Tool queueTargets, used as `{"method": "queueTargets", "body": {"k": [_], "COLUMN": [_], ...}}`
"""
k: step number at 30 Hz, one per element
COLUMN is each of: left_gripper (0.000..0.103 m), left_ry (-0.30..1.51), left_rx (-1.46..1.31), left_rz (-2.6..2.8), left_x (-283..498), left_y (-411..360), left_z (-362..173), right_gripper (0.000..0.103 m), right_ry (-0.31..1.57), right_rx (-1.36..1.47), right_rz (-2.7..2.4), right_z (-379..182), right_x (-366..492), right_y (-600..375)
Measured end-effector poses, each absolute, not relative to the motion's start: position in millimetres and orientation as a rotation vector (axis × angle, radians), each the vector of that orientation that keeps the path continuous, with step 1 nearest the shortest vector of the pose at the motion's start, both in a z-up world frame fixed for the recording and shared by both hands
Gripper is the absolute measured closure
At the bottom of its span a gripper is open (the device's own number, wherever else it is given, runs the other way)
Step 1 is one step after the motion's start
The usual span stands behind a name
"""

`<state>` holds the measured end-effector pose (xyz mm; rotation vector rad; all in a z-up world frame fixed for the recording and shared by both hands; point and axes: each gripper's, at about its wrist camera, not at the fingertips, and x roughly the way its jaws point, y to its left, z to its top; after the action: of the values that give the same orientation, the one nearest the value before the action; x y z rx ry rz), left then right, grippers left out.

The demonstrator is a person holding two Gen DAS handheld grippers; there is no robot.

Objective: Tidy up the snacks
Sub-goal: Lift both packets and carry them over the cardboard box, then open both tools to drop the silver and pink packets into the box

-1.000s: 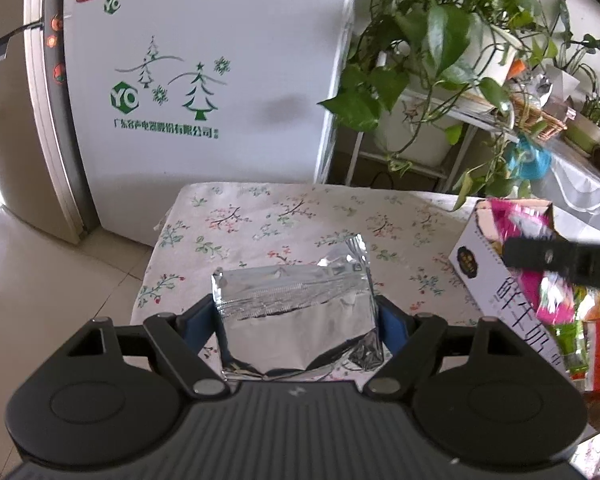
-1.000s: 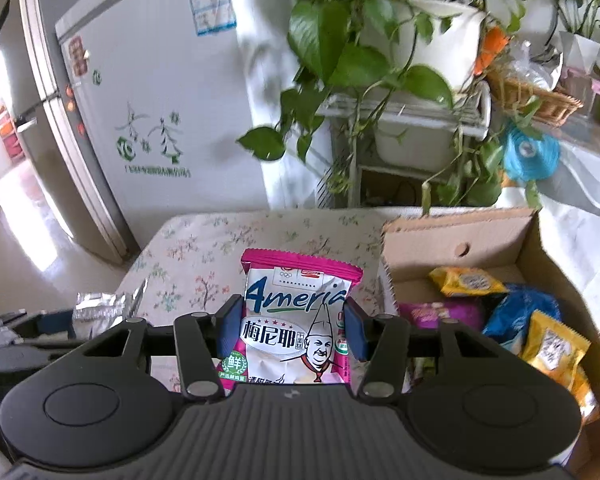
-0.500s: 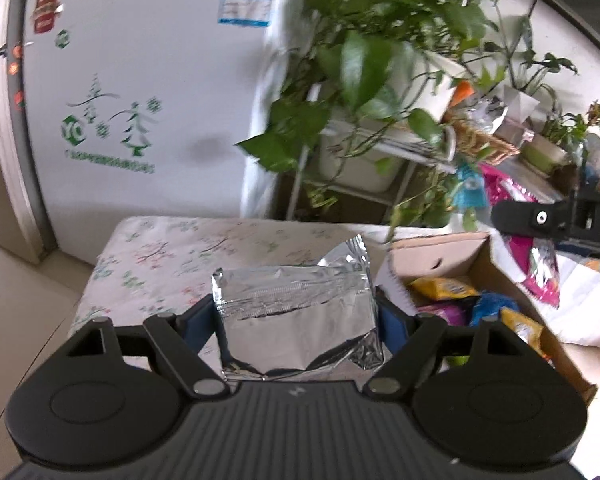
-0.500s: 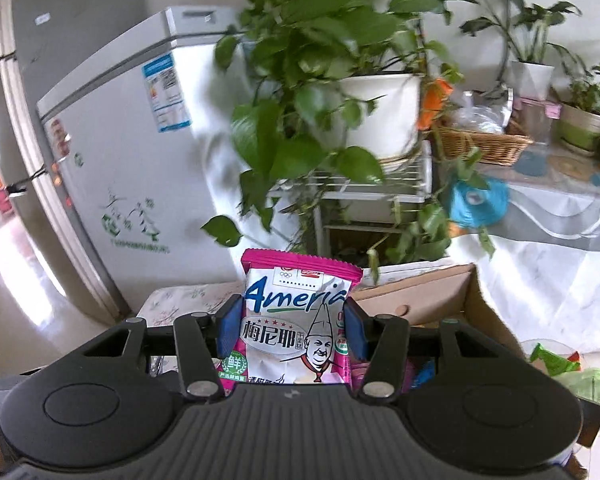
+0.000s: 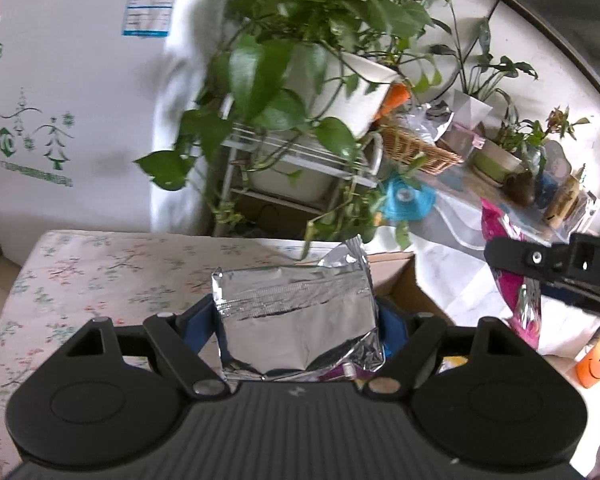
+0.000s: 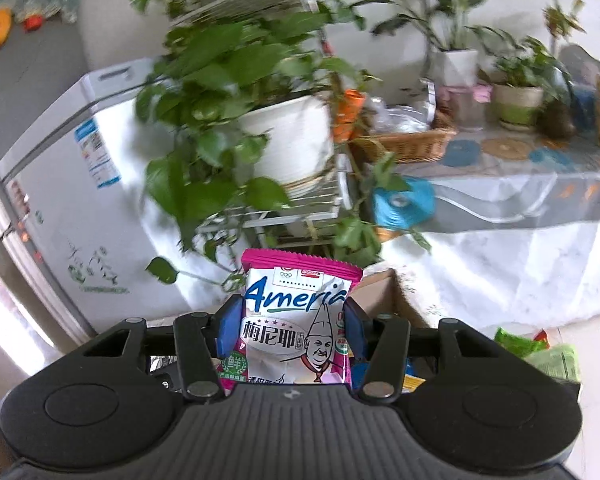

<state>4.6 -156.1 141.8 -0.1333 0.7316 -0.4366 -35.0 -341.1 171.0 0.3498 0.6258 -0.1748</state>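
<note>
A: Left gripper?
B: Jaws clamped on a foil pack, one blue pad on each side. Pack held up off the bench.

A: Right gripper?
B: Jaws clamped on a pink pack, upright, label toward the camera. In the left view the same pack shows off to the right of the left jaws, hanging under the right gripper.

A: Surface?
B: Floral cloth on the bench, left of and below the left jaws. Box right behind the foil pack, flap open; only its rim and a few wrapper scraps under the jaws show. In the right view the box sits just behind and right of the pink pack.

A: Room?
B: White freezer far left, with a tree logo and a label. Ahead of the jaws a plant in a white pot on a wire rack. To the right a clothed side table with a basket and small pots. An orange cup low at the right. Green packs on the floor, right of the right jaws.
</note>
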Motion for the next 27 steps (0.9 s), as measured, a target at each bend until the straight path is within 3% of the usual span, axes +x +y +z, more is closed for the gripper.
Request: {"method": "queueTargets", "body": {"k": [20,27], "left_gripper": [0.019,0.007], "left_ry": [0.841,0.811], "left_rx": [-0.039,0.045], "left_rz": [-0.462,-0.399], "left_x": [39,32], "left_y": [-245,-249], "left_z": [110,122], "right_gripper": [0.044,0.028], "right_ry": [0.713,0.699], "right_rx": [0.572,0.629], "right_rz": [-0.358,-0.378], "right_z": [135,134], "right_x": [-29,-31], "right_y": [-385,-393]}}
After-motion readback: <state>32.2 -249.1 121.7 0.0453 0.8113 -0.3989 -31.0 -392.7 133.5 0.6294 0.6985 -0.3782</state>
